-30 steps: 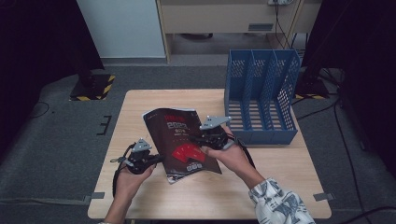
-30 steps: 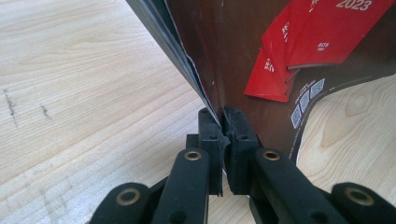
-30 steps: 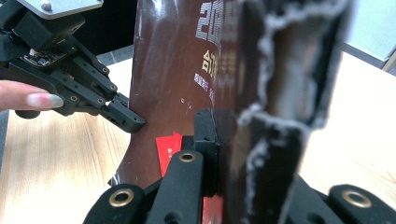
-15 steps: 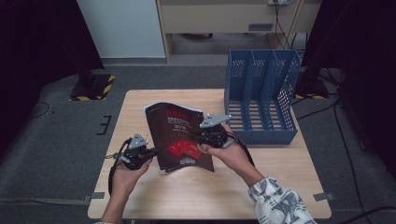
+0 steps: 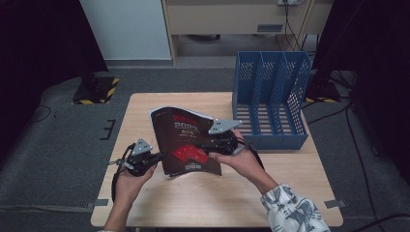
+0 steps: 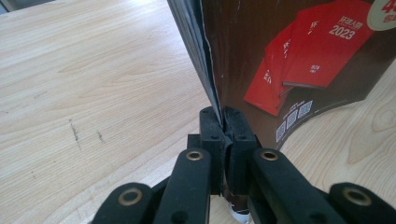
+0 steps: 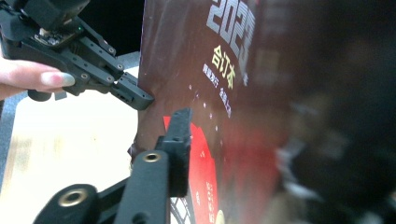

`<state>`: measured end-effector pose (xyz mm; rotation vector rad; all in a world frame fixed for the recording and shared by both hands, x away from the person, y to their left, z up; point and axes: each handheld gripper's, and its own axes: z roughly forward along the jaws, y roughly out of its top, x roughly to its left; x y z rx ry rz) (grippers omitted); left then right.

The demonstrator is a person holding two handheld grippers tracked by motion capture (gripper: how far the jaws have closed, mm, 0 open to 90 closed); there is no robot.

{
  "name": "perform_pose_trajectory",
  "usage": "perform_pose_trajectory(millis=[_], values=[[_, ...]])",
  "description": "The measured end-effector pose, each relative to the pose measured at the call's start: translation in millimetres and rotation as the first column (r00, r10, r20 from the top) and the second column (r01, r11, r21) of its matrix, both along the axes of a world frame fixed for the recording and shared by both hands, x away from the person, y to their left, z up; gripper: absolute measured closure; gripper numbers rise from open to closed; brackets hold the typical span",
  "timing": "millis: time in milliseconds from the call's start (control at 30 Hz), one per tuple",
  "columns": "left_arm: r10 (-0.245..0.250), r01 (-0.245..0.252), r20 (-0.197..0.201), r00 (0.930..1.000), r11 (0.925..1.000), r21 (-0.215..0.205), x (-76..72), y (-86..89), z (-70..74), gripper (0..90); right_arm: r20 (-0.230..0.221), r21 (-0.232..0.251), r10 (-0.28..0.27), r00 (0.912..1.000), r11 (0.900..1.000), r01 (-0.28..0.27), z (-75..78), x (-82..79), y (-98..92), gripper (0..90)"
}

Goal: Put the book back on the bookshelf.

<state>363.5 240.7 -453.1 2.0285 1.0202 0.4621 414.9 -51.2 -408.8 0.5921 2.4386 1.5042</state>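
Fingers [image 6: 224, 122] of the left gripper [image 5: 163, 155] are pinched tight on the lower left edge of the book [image 5: 186, 140], its dark cover with red pictures rising out of them in the left gripper view. On the right gripper [image 5: 205, 144] the fingers [image 7: 180, 140] have just been opening; one black finger lies against the cover in the right gripper view, the other is lost in blur, so the book sits between them but I cannot see them pressing on it. That same view catches the left gripper [image 7: 135, 95] farther off, biting the book's far edge, with a fingertip of the person's left hand [image 7: 32, 79] on its body.

From above, the book is held tilted over the middle of the worktop [image 5: 145, 111], between the two hands, its lower end close to the wood. Just beside the right hand [image 5: 244, 162], at the back right corner of the worktop, stands a blue file rack [image 5: 270, 101] with upright dividers and open slots facing the person; it is near the book's right edge but apart from it. A patterned sleeve [image 5: 292, 210] comes in from the bottom right. Cable trails from the left gripper over the front edge. Beyond the worktop lie grey floor [image 5: 63, 145], a yellow-and-black striped base [image 5: 94, 89] and a pale cabinet [image 5: 232, 17].
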Motion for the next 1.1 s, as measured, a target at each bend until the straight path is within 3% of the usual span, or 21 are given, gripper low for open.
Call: perform_pose_trajectory(millis=[333,600,733,800,900,1100], values=[[-0.009,0.009,0.017,0.9998,0.9999,-0.006,-1.4,-1.9,1.7,87.7,0.003,0.038,0.001,1.0,0.999,-0.001,5.4,0.2,-6.2,59.0],[-0.016,0.016,0.025,0.9996,0.9999,-0.005,-2.0,-2.7,2.4,87.8,0.026,0.066,-0.001,0.9997,0.998,-0.001,18.7,1.5,-10.0,55.4],[-0.018,0.018,0.025,0.9995,0.9998,-0.006,-2.1,-2.7,2.5,87.7,0.032,0.072,0.004,0.9995,0.997,-0.006,27.1,2.7,-11.1,55.6],[-0.016,0.017,0.026,0.9995,0.9998,-0.006,-1.9,-2.4,2.2,87.7,0.033,0.069,0.021,0.9992,0.997,-0.023,31.3,3.7,-10.9,60.3],[-0.018,0.018,0.028,0.9995,0.9998,-0.006,-2.1,-2.5,2.1,87.7,0.035,0.087,0.033,0.9988,0.996,-0.036,38.3,4.1,-10.5,59.0],[-0.019,0.02,0.028,0.9994,0.9998,-0.007,-2.4,-2.4,2.2,87.7,0.036,0.073,0.046,0.9983,0.996,-0.049,48.0,5.9,-6.8,59.3]])
